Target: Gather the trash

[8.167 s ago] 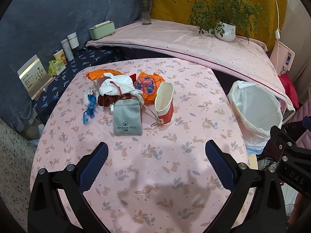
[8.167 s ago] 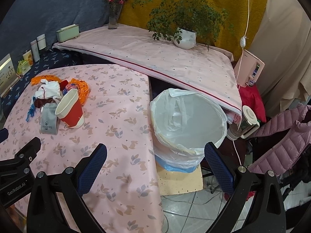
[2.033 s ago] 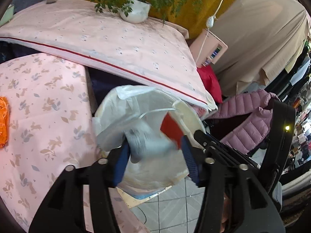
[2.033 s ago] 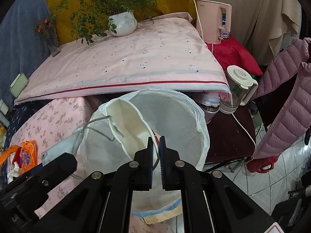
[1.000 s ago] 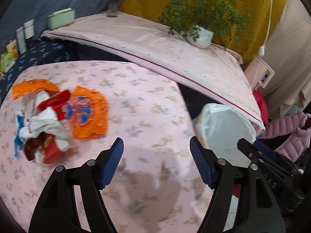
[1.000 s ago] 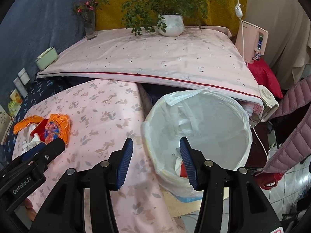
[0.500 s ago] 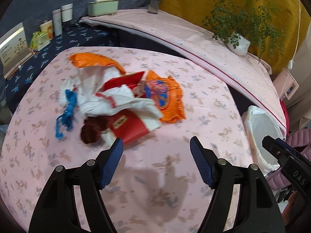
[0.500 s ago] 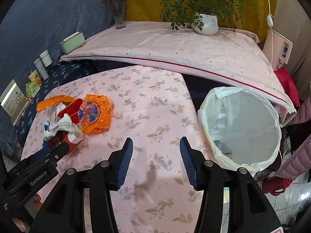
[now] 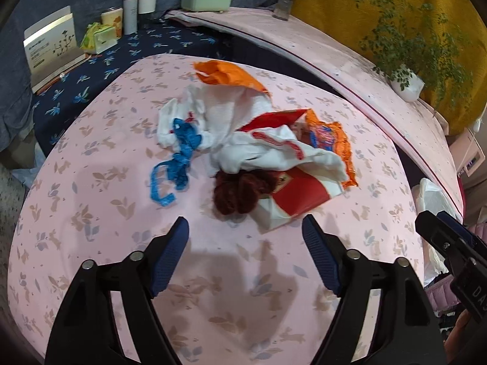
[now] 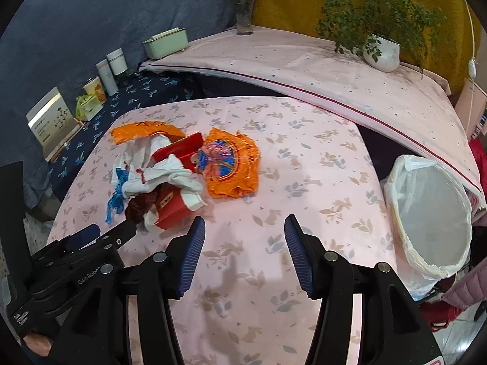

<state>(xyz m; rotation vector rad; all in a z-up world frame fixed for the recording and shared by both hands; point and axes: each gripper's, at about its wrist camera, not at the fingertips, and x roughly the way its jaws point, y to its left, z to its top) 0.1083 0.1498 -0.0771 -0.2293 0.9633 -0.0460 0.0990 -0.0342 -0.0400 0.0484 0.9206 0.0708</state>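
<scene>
Pink leaf-print cloth is covering the surface (image 9: pixel 91 213) where the trash pile (image 9: pixel 258 158) is lying, just ahead of my left claw (image 9: pixel 245 234). Its jaws are opening with nothing between them. My right claw (image 10: pixel 243 234) is also opening, empty, with the lined bin (image 10: pixel 426 213) sitting off the surface's right edge.

The grey pouch and paper cup are gone from the trash pile (image 9: pixel 255 152) at frame centre. Both views have swung from the lined bin (image 10: pixel 426 213), now at right edge, back to the pile. The left gripper (image 9: pixel 245 237) and right gripper (image 10: pixel 243 237), empty, are opening.
</scene>
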